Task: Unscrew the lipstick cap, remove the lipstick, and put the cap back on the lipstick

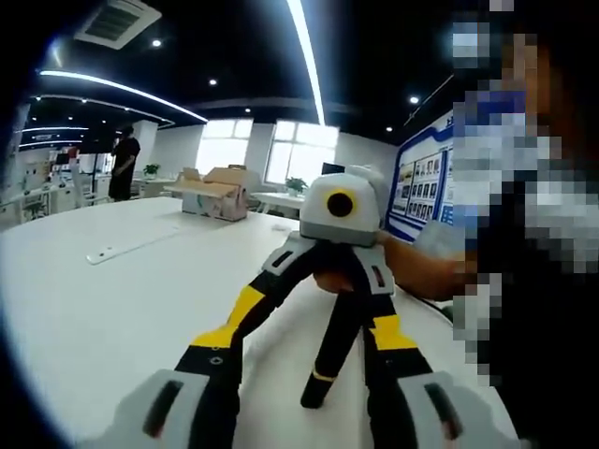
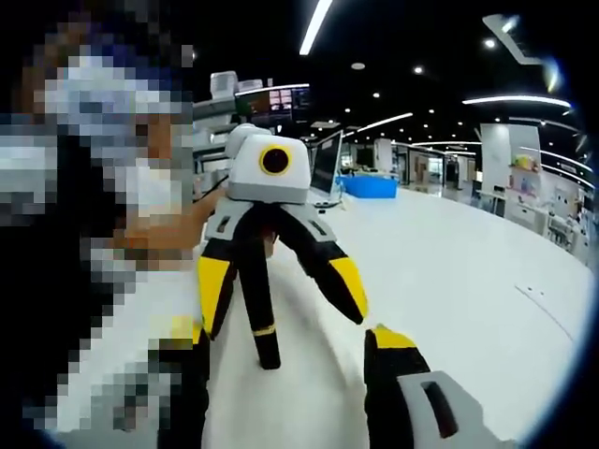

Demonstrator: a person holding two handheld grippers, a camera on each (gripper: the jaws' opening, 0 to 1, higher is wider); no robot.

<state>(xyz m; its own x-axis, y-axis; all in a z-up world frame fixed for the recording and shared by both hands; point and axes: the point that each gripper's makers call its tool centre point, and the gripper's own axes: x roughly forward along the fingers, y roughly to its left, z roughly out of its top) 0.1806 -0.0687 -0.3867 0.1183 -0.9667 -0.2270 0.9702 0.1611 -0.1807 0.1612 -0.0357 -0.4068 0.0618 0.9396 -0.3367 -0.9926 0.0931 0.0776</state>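
A slim black lipstick with a gold band near its lower end stands on end on the white table, cap and body together. My two grippers face each other across it, jaws spread wide. In the left gripper view my left gripper is open, its yellow-tipped jaws either side of the lipstick. The right gripper opposite is open too, its tips almost meeting mine. In the right gripper view my right gripper and the left gripper straddle the lipstick likewise. Neither touches it.
A person's hand holds each far gripper. An open cardboard box and a white strip lie further back on the table. A person stands far off. A laptop and a blue bin sit behind.
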